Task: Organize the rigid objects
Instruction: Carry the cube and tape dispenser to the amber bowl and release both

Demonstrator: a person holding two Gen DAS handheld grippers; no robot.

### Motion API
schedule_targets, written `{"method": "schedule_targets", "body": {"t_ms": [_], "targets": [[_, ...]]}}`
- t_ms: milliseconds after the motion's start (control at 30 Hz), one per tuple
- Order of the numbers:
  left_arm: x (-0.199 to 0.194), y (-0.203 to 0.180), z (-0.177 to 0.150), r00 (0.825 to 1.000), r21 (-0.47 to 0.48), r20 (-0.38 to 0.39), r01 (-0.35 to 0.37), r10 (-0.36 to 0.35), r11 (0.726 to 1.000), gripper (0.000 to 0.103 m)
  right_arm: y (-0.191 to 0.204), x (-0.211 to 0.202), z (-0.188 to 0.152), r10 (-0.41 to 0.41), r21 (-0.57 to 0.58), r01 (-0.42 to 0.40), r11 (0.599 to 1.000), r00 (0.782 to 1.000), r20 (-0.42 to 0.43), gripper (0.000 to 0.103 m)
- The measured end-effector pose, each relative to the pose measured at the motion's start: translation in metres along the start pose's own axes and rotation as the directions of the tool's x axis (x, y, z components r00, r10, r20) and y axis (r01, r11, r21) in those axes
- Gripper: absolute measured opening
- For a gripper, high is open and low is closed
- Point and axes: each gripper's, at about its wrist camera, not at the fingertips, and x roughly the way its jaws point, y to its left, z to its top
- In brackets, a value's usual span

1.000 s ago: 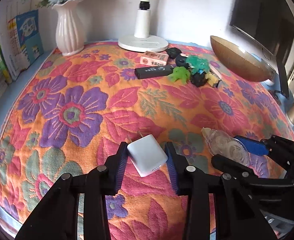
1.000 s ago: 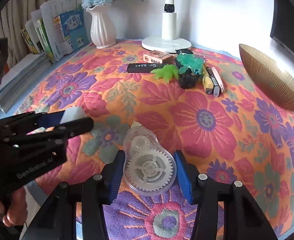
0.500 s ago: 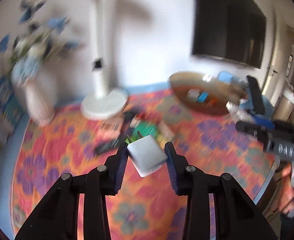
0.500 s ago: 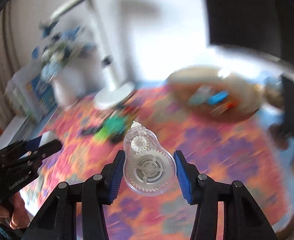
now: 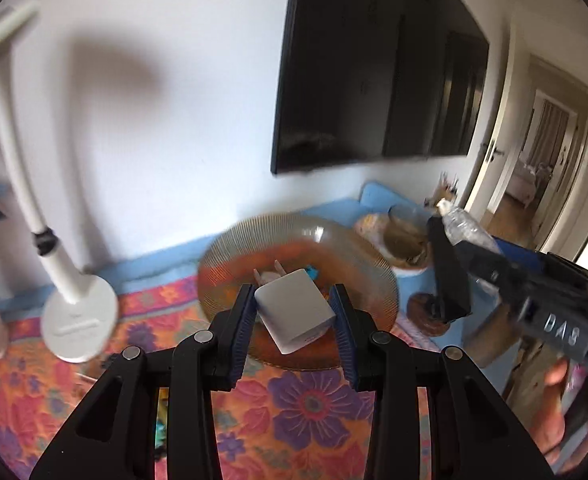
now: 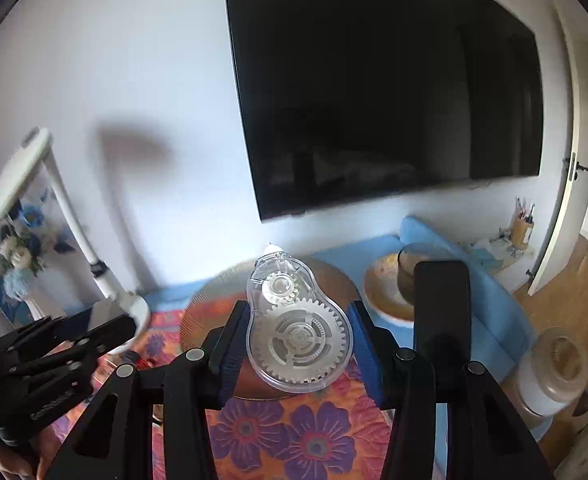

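Both grippers are up off the cloth with something in each. The left gripper (image 5: 294, 320) has its blue pads (image 5: 242, 328) pressed onto a white charger block (image 5: 294, 312), jaws only narrowly apart, the block tilted with its metal prongs pointing away from the camera. In the left wrist view it sits in front of the ribbed amber bowl (image 5: 229, 256), which stands on the flowered orange tablecloth (image 5: 306, 400) — small items lie inside the bowl, too blurred to name.

Over on the other side, the right gripper (image 6: 300, 340) is clamped on a clear correction-tape dispenser (image 6: 298, 332), white gears showing through its shell, nose pointing up and away. The jaws are a little wider here, each pad against a side of the shell. From the right wrist view the dispenser hangs in front of the same bowl's rim (image 6: 201, 300).

A white desk lamp (image 5: 77, 316) stands on the cloth to the left, a black wall-mounted screen (image 6: 386, 92) fills the wall behind, and a black phone (image 6: 442, 320) stands upright just right of the bowl. Each gripper shows in the other's view — a bare hand (image 5: 558, 376) grips the right one's handle.
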Motion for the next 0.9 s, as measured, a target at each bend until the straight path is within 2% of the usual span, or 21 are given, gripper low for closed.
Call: {"method": "schedule_targets", "body": {"t_ms": [167,300,533,567,633,767,900], "targets": [[0.058,0.001,-0.020,0.995,0.011,-0.101,-0.007,0.008,1.000,0.034,-0.002,0.061,-0.017,-0.033,-0.028,0.030,0.999,0.990,-0.140,0.048],[0.087,0.007,-0.032,0.987,0.009,-0.161,0.007,-0.005,1.000,0.034,-0.002,0.103,-0.038,-0.038,-0.048,0.027,0.999,0.968,-0.249,0.048],[0.096,0.004,-0.037,0.987,0.017,-0.159,0.010,-0.008,1.000,0.036,-0.009,0.135,-0.051,-0.054,-0.040,0.043,0.998,0.945,-0.322,0.048],[0.093,0.005,-0.036,0.989,0.014,-0.148,0.009,-0.007,1.000,0.049,-0.011,0.136,-0.051,-0.058,-0.031,0.051,0.998,0.942,-0.329,0.049],[0.084,0.008,-0.032,0.991,0.004,-0.131,0.002,-0.001,1.000,0.064,-0.016,0.135,-0.050,-0.076,-0.013,0.076,0.997,0.940,-0.333,0.060],[0.045,0.023,-0.024,0.998,-0.008,-0.051,-0.027,0.027,1.000,0.066,-0.021,0.110,-0.041,-0.050,0.034,0.062,0.998,0.959,-0.280,0.062],[-0.012,0.047,-0.021,0.998,-0.058,0.025,-0.050,0.051,0.997,0.066,-0.017,0.076,-0.028,-0.037,0.050,0.049,0.998,0.976,-0.216,0.063]]}}
